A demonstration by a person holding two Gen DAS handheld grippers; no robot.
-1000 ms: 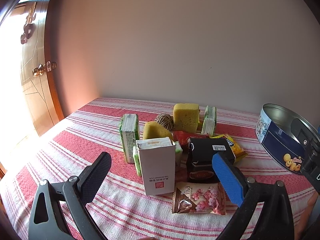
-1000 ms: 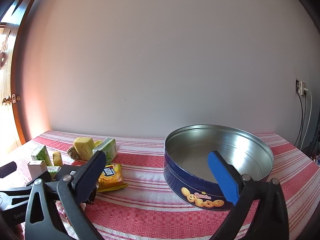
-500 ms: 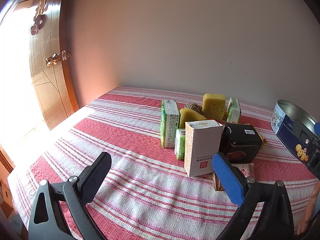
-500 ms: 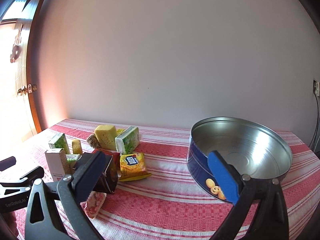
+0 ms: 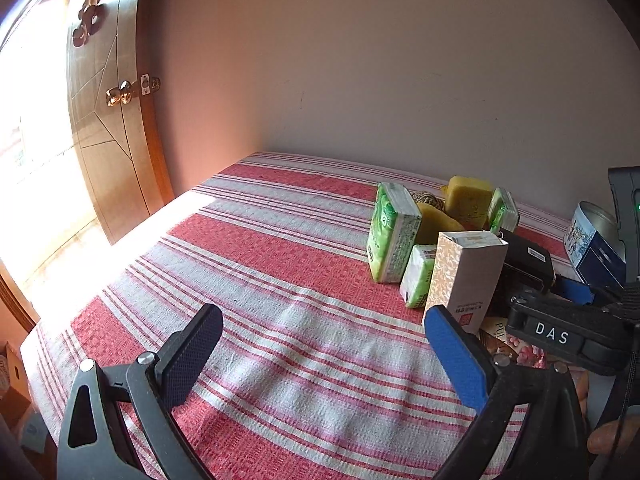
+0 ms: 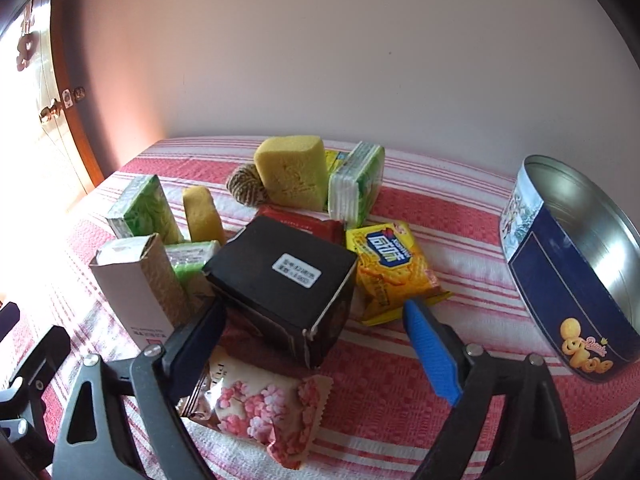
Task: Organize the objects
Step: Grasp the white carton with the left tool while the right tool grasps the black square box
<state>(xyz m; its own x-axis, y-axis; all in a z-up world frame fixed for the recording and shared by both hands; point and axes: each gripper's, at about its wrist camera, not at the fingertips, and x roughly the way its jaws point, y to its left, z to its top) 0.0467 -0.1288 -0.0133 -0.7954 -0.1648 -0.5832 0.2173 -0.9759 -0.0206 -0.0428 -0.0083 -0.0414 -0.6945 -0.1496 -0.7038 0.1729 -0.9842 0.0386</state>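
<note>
Left wrist view: the left gripper point(image 5: 322, 346) hangs wide open over the red-and-white striped cloth point(image 5: 256, 264), with nothing between its fingers. The clutter sits at about two o'clock: a white carton point(image 5: 466, 276) upright, a green tissue pack point(image 5: 394, 232) just behind it, a yellow sponge point(image 5: 468, 200) farther back. At three o'clock the blue cookie tin point(image 5: 594, 246) is half hidden by the other tool.

Right wrist view: the right gripper point(image 6: 314, 346) has its jaws closing around the black box point(image 6: 284, 280); the dark finger point(image 6: 196, 354) looks to be touching the box's near corner, though that is hard to judge, and the blue finger point(image 6: 430, 350) stands clear of it. A pink flowered packet point(image 6: 264, 412) lies at six o'clock beneath the box, a yellow snack bag point(image 6: 390, 266) just beside it at two o'clock, the tin well apart at three.
</note>
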